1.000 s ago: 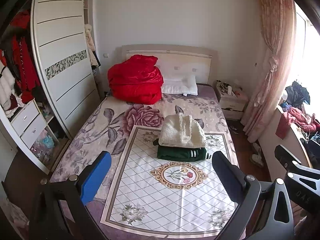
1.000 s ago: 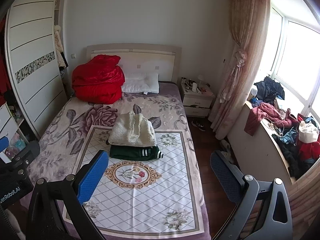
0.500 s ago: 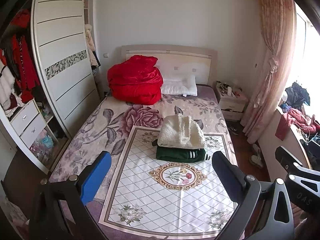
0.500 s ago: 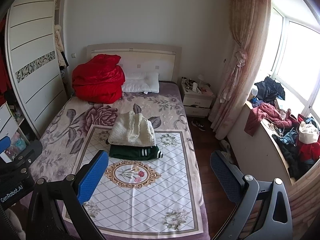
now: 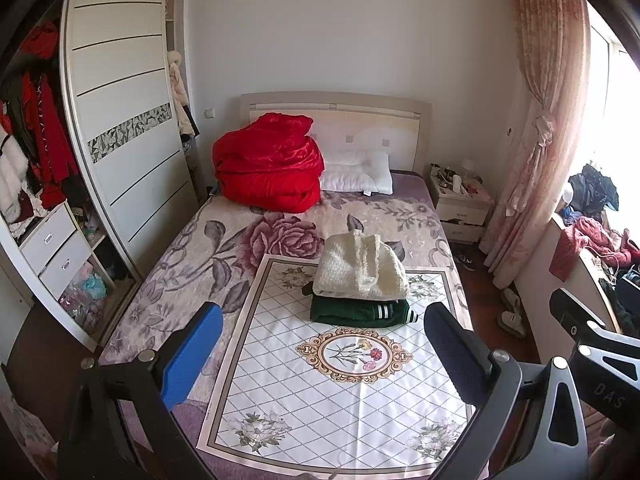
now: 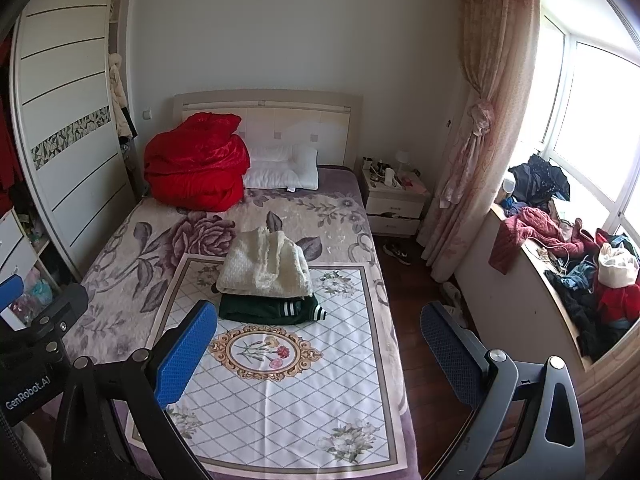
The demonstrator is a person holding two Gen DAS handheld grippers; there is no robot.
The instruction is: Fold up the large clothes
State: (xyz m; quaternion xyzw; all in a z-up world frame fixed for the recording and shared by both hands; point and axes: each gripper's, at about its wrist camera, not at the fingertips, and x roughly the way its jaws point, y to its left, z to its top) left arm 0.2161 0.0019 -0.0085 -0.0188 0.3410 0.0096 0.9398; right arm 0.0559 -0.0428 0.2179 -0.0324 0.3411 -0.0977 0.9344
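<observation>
While the folded pile point(image 5: 360, 280) sat on the far half of the patterned white cloth point(image 5: 340, 400), it had slipped a touch lower in both views than a second before, so the two tools had crept nearer the bed and tipped a little. Nothing on the bed itself had been disturbed. The pile was two garments: a cream fleecy top point(image 5: 358, 268) folded into a rounded block, one flap standing up along its middle, lying square on a dark green piece point(image 5: 356, 314) whose striped white cuff point(image 5: 384, 312) poked out at the right edge. Both lay just beyond the round flower medallion point(image 5: 354, 354) printed on the cloth.

The left gripper point(image 5: 320, 364) hung above the near end of the cloth, its blue pads point(image 5: 190, 358) spread wide, nothing between them. The right gripper point(image 6: 318, 354) matched it, jaws parted and empty, one pad over the cloth and the other over the dark floor point(image 6: 424, 320) beside the bed. Each tool showed at the edge of the other's view.

Further out, the rose-patterned bedspread point(image 5: 224, 248) ran up to a bunched red quilt point(image 5: 268, 172) and a white pillow point(image 5: 356, 170) against the headboard point(image 5: 360, 120). A white wardrobe point(image 5: 124, 120) stood on the left, a bedside cabinet point(image 6: 394, 200) and tied pink curtain point(image 6: 480, 120) on the right, and a heap of loose clothes point(image 6: 560, 248) crowded the window ledge.
</observation>
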